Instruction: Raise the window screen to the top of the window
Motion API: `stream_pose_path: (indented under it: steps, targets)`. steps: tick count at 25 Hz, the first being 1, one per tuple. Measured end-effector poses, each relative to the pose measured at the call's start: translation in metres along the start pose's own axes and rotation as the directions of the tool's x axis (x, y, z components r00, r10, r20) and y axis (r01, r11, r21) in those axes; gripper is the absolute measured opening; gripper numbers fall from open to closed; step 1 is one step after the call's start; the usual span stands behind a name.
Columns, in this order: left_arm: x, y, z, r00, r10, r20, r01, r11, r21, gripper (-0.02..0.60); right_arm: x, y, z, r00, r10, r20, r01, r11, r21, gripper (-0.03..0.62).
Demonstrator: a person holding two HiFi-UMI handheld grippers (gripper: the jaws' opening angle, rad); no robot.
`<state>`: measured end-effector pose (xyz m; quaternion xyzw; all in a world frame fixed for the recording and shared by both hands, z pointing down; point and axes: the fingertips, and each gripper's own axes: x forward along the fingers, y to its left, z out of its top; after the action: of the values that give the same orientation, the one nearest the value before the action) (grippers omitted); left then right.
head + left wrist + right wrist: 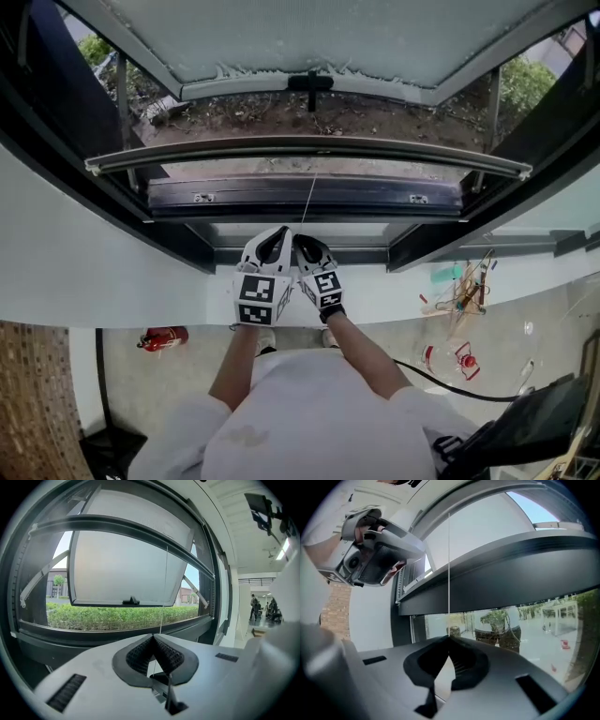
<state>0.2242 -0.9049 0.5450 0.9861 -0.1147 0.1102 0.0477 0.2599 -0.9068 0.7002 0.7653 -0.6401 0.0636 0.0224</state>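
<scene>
The window screen's dark bottom bar (309,150) spans the window opening. It also shows as a curved bar (126,531) in the left gripper view and as a broad dark bar (511,569) in the right gripper view. A thin pull cord (310,199) drops from the bar's middle to my two grippers, which sit side by side above the white sill (141,291). My left gripper (283,232) is shut on the cord (165,588). My right gripper (301,240) is shut on the same cord (449,559), and the left gripper (375,550) shows above and to its left there.
Beyond the screen, the glass sash (309,37) is tilted outward, with a black handle (310,82). A red fire extinguisher (161,338) lies on the floor at the left. Small clutter (459,291) and a black bag (534,422) are at the right.
</scene>
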Motion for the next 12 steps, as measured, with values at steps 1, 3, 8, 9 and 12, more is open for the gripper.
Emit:
stream_pose_path:
  steps: [1,3,8,9,12]
  targets:
    - [0.0,0.0,0.0,1.0,-0.001,-0.001,0.001,1.0,0.0,0.003,-0.001,-0.001,0.004,1.0,-0.003,0.01,0.003,1.0,0.001,0.003]
    - [0.001,-0.001,-0.001,1.0,-0.004,-0.005,0.004,1.0,0.001,0.003,-0.004,-0.005,0.012,0.999,-0.012,0.035,0.011,1.0,0.003,0.002]
    - [0.004,-0.002,-0.004,1.0,-0.013,-0.013,0.013,1.0,0.001,0.003,-0.008,-0.008,0.04,0.995,-0.013,0.103,0.013,1.0,-0.006,0.003]
    - [0.004,-0.002,-0.005,1.0,-0.015,-0.014,0.015,1.0,0.0,0.002,-0.01,-0.007,0.045,0.993,-0.009,0.115,0.01,1.0,-0.007,0.003]
    - [0.005,-0.003,-0.004,1.0,-0.02,-0.014,0.02,1.0,0.004,0.003,-0.017,-0.005,0.054,0.991,-0.005,0.137,0.006,1.0,-0.007,0.003]
